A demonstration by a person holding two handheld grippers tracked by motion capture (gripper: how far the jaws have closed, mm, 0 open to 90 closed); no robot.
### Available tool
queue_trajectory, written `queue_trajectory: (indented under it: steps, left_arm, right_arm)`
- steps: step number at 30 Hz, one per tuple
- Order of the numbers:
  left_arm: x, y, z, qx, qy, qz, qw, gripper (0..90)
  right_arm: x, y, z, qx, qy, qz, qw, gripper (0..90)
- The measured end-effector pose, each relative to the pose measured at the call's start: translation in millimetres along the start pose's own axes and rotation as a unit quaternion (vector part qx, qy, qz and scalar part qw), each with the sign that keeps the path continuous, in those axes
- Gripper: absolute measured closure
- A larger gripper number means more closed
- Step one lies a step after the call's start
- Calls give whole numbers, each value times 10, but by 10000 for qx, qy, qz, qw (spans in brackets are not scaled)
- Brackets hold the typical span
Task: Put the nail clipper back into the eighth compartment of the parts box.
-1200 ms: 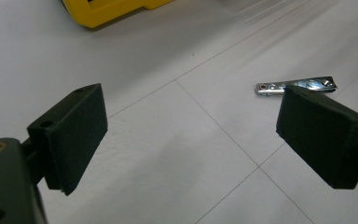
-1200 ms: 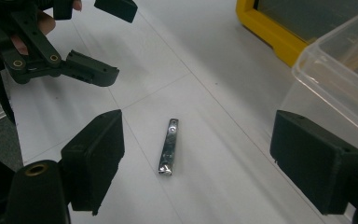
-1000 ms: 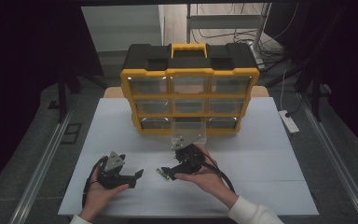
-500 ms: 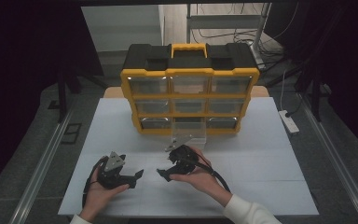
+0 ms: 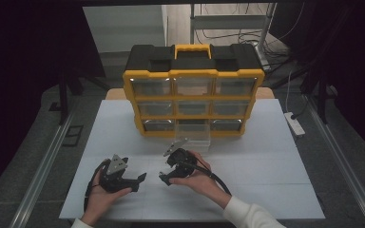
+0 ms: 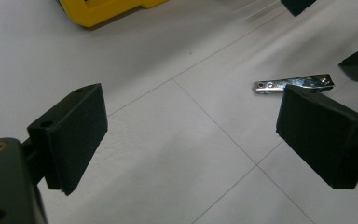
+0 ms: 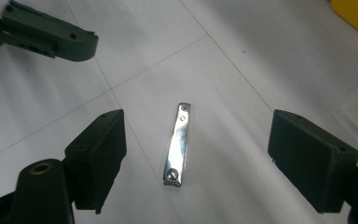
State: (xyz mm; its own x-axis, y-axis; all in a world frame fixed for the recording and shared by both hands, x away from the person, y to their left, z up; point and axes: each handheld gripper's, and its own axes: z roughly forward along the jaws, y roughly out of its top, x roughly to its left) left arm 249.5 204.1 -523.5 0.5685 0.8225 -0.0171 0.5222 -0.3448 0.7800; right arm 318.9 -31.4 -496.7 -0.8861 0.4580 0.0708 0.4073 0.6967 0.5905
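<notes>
left claw (image 5: pixel 141 177) open, right claw (image 5: pixel 165 170) open, lowered

The white table (image 5: pixel 266 156) is evenly lit from overhead while its surroundings fall into near darkness. Shadows on it are soft and faint. The nail clipper (image 7: pixel 178 144) shows bright glare. In the gripper views the near pads are slightly soft; the left gripper view's far edge is streaked with blur.
</notes>
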Motion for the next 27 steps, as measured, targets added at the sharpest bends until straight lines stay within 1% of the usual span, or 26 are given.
queue_trajectory:
  steps: [4, 9, 13, 15, 20, 22, 23, 24, 27]
  left_arm:
    - [-1, 0, -1, 4, -3, 8, 10000, 94]
    - [1, -2, 3, 10, -3, 13, 10000, 95]
    - [1, -4, 5, 14, 4, 15, 10000, 95]
    - [0, -5, 6, 16, 5, 16, 10000, 95]
    - [1, -6, 9, 15, 1, 24, 10000, 95]
    - [1, -7, 8, 19, -3, 27, 10000, 95]
    - [1, -8, 8, 15, -3, 26, 10000, 95]
    - [1, -8, 8, 15, -3, 26, 10000, 95]
    - [0, -8, 7, 9, 0, 31, 10000, 95]
  right_arm:
    - [11, 3, 70, 147, 30, 30, 9999, 217]
    - [18, 4, 137, 322, -32, -66, 9995, 246]
    - [28, 4, 172, 430, -77, -70, 9990, 270]
    - [41, 5, 212, 526, -94, -97, 9985, 303]
    - [80, 2, 251, 672, -88, -152, 9976, 381]
    - [87, 3, 261, 706, -133, -228, 9972, 420]
    - [99, 6, 262, 702, -189, -198, 9972, 438]
    - [99, 6, 262, 702, -189, -198, 9972, 438]
    - [111, 8, 259, 729, -318, -276, 9965, 495]
